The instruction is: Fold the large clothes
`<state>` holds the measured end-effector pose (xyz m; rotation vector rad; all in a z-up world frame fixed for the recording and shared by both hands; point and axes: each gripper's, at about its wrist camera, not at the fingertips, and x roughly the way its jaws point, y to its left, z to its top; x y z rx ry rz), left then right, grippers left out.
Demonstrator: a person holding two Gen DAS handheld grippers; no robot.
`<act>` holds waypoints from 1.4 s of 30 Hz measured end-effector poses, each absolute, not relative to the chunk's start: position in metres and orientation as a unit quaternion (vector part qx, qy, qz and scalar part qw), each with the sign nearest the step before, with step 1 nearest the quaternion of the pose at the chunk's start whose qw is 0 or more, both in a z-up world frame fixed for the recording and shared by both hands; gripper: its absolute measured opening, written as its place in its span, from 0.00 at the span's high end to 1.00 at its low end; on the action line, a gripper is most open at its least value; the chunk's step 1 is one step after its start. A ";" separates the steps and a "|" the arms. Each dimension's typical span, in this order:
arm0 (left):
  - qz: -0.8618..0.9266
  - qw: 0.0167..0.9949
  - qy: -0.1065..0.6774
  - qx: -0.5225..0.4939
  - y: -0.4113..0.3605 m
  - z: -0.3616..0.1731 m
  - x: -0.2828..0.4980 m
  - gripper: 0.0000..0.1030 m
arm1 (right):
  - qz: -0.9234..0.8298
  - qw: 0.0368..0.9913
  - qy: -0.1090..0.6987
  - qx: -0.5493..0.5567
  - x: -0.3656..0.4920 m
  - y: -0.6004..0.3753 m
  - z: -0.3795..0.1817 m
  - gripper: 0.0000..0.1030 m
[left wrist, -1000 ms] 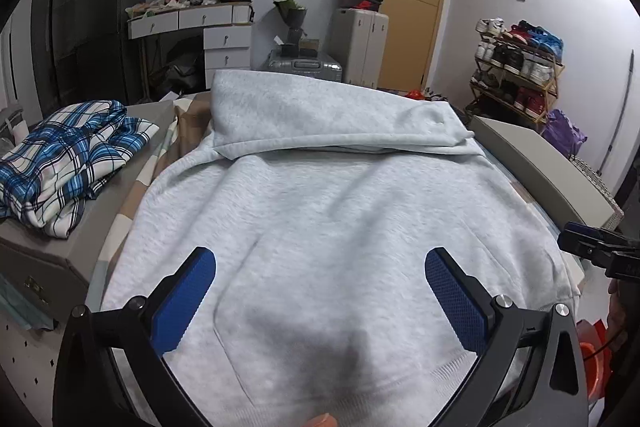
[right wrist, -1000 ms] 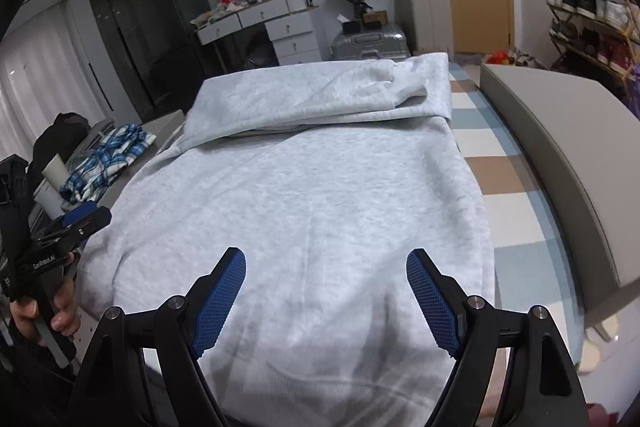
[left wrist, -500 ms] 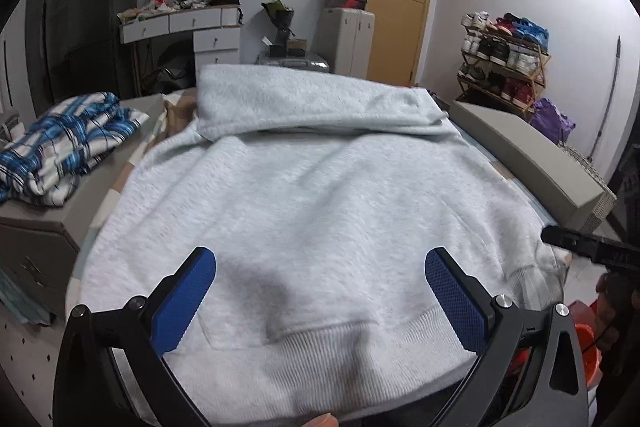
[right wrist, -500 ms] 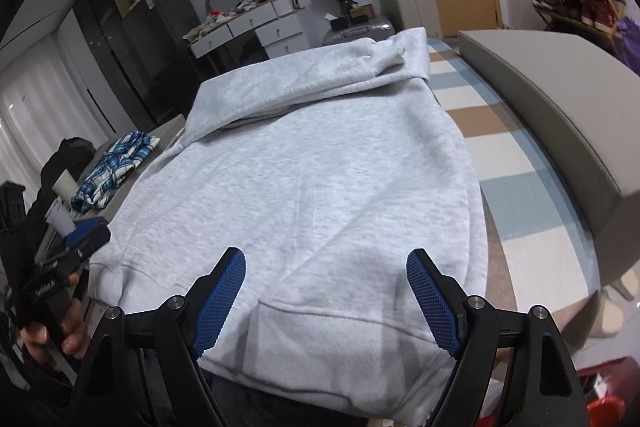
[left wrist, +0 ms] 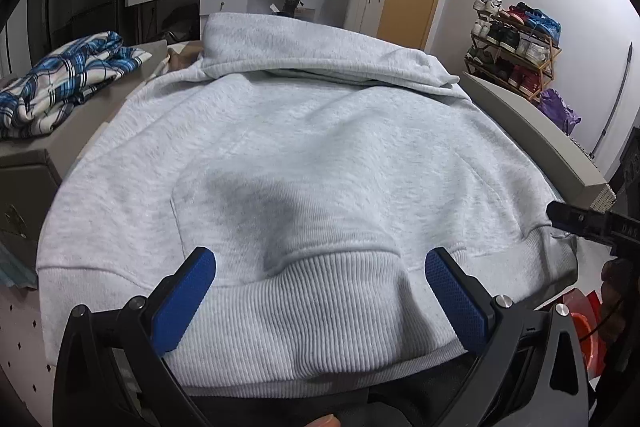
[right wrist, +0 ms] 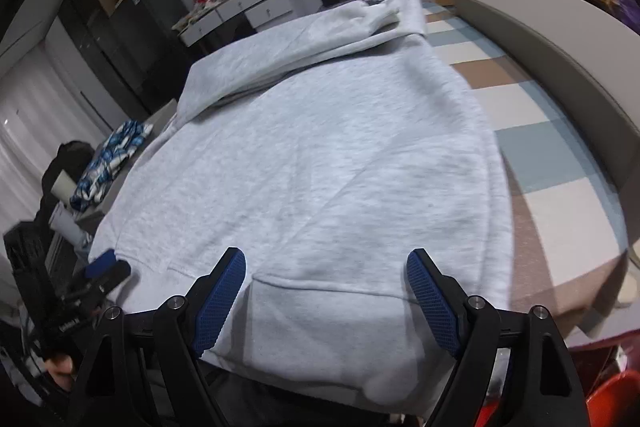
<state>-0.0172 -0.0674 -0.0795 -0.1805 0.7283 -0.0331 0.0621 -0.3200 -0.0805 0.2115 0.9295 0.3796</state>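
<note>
Both claws have dropped to the hoodie's [left wrist: 320, 147] ribbed hem [left wrist: 312, 307] at the bed's near edge; left claw [left wrist: 320, 301] and right claw [right wrist: 326, 297] gape wide, holding nothing, poised to pinch it

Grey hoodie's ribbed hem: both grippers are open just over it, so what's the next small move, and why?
Probably lower both and close on the ribbed hem: the left gripper and right gripper straddle it with open jaws, nothing held, and the grey hoodie lies flat, sleeves already folded across the top.
</note>
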 end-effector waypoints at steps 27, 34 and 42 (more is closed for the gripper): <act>0.016 0.936 0.346 -0.060 -0.066 -0.079 -0.018 0.01 | 0.137 0.893 0.415 0.111 0.063 -0.316 -0.092 0.88; 0.032 0.937 0.338 -0.079 -0.034 -0.074 -0.024 0.01 | 0.144 0.885 0.426 0.124 0.065 -0.317 -0.097 0.82; 0.114 0.936 0.319 -0.095 0.006 -0.068 -0.034 0.01 | 0.148 0.884 0.427 0.118 0.065 -0.316 -0.097 0.76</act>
